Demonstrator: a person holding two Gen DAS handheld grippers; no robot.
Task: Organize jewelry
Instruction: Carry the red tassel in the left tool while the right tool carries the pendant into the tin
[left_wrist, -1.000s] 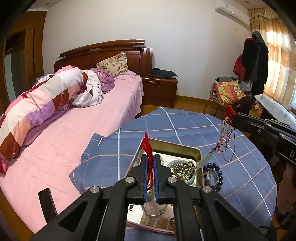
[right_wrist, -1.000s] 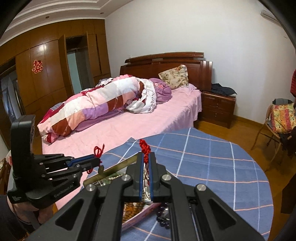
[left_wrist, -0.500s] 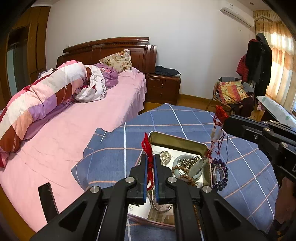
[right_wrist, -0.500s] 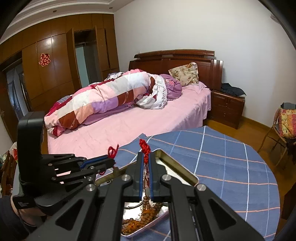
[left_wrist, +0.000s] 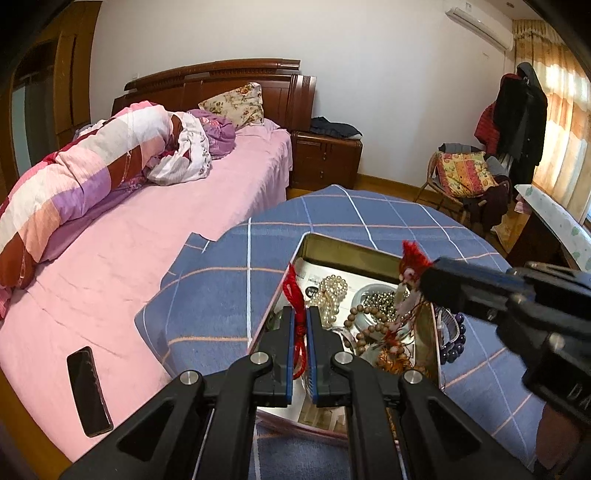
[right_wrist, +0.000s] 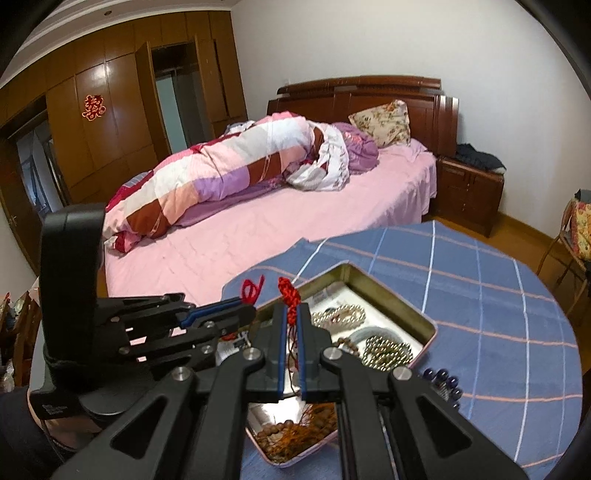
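A metal tin (left_wrist: 343, 248) (right_wrist: 376, 279) with pearls (left_wrist: 332, 291), wooden beads (left_wrist: 365, 325) and metal beads (right_wrist: 386, 350) sits on the blue checked table. My left gripper (left_wrist: 301, 314) (right_wrist: 243, 308) is shut on a red cord (left_wrist: 295, 291) above the tin's left side. My right gripper (right_wrist: 291, 312) (left_wrist: 424, 273) is shut on a second red cord (right_wrist: 288, 290), whose pendant hangs down into the tin.
A dark bead bracelet (left_wrist: 456, 339) lies on the tablecloth (left_wrist: 369, 214) right of the tin. A pink bed (left_wrist: 147, 258) with a phone (left_wrist: 88, 391) on it stands to the left. A chair with clothes (left_wrist: 465, 177) stands behind the table.
Both grippers have dropped lower toward the tin with their red cords. The hanging pendant from the right gripper has come down into the tin.
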